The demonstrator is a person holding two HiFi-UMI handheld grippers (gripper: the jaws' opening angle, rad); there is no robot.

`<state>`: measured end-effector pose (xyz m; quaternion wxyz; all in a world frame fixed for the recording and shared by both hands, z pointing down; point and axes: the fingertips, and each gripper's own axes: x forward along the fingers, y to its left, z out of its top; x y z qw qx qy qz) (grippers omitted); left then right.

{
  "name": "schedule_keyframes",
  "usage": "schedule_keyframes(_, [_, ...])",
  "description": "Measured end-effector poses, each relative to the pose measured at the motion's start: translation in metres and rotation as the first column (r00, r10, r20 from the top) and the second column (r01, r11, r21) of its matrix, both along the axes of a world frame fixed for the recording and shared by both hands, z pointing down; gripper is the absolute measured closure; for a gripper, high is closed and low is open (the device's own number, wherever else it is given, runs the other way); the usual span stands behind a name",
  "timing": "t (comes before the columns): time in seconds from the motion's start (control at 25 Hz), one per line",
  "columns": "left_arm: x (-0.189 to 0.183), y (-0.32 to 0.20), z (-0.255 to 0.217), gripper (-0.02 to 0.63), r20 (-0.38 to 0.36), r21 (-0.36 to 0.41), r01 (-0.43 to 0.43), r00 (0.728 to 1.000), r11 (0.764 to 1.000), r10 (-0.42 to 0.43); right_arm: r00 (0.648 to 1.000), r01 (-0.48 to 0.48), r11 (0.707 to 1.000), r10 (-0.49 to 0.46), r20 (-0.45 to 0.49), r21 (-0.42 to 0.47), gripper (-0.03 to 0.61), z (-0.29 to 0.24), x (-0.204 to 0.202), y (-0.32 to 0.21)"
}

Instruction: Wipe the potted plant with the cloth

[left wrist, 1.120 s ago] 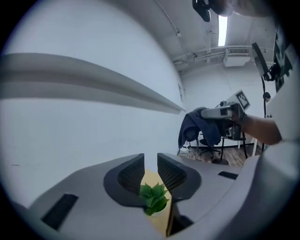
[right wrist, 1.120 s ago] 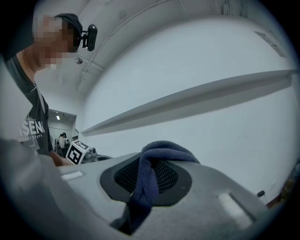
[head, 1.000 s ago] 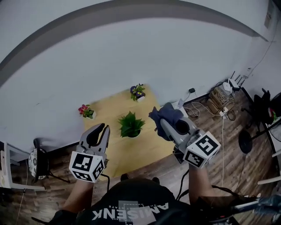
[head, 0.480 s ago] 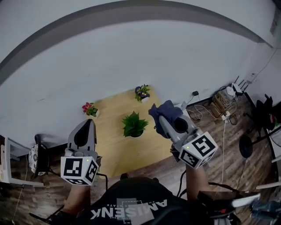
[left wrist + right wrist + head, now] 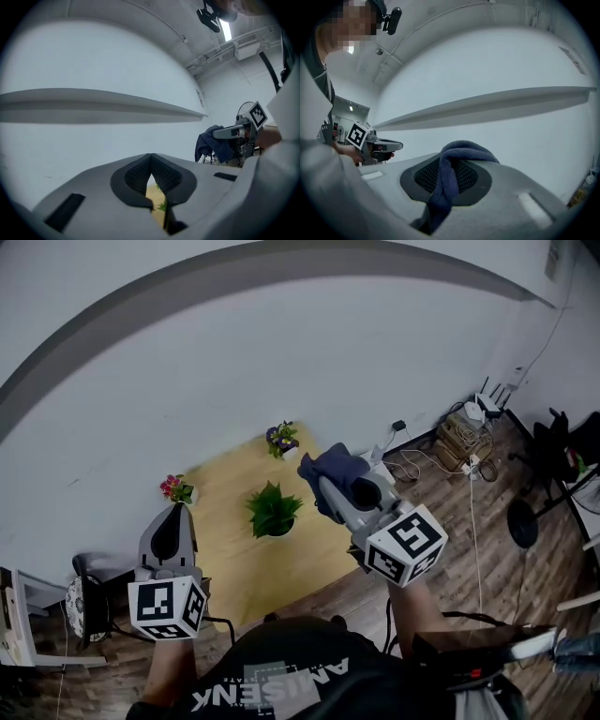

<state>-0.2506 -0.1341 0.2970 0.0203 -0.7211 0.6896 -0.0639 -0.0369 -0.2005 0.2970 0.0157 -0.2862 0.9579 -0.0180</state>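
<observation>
Wooden worktop (image 5: 225, 559) ahead, set against the far wall (image 5: 281, 352). At its middle, potted plant (image 5: 272, 507): green, leafy, upright in a white pot (image 5: 278, 530), long axis vertical, leaves fanning out to all sides. Touched by neither gripper.

Two smaller pots on the same worktop: purple and yellow flowers (image 5: 280, 438) at the far edge, pink flowers (image 5: 174, 487) at the left edge. Both upright, well apart from the green plant.

Right gripper (image 5: 323, 486) to the right of the plant, pointing toward the far wall, jaws clamped on the cloth (image 5: 339, 468). Dark blue, bunched, no clear long axis in the head view. In the right gripper view, looped over the jaw tips, one thick fold running down between the pads. Hangs in the air by the worktop's right edge, right of the plant, apart from the leaves. Height over the worktop not readable.

Left gripper (image 5: 175, 517) at left, on the near side of the pink flowers in the head view, also pointing toward the far wall. Jaws together, pads meeting at the tips, nothing held. Through the slit below the pads, only a sliver of worktop and green leaf.

Marker cube (image 5: 167, 607) at each gripper's near end. Cables (image 5: 441, 460) on the wood floor (image 5: 487, 512) at far right.
</observation>
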Motion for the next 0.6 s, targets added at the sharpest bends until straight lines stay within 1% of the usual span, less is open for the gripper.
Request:
schedule_keyframes(0.12, [0.001, -0.003, 0.003, 0.611, -0.009, -0.016, -0.009, 1.0, 1.0, 0.009, 1.0, -0.006, 1.0, 0.006, -0.009, -0.016, 0.534, 0.003, 0.0, 0.0])
schedule_keyframes(0.32, [0.003, -0.004, 0.002, 0.611, 0.013, -0.014, -0.018, 1.0, 1.0, 0.018, 0.999, -0.033, 0.999, 0.032, -0.011, -0.03, 0.534, 0.008, 0.001, -0.003])
schedule_keyframes(0.44, [0.001, -0.002, 0.0, 0.611, 0.001, -0.011, -0.015, 1.0, 1.0, 0.015, 0.999, -0.04, 0.999, 0.04, -0.009, -0.031, 0.534, 0.008, 0.003, -0.003])
schedule_keyframes(0.6, [0.008, 0.001, -0.003, 0.611, -0.01, -0.01, -0.032, 0.999, 0.999, 0.032, 0.999, -0.048, 0.998, 0.048, -0.016, -0.039, 0.534, 0.011, 0.006, -0.002])
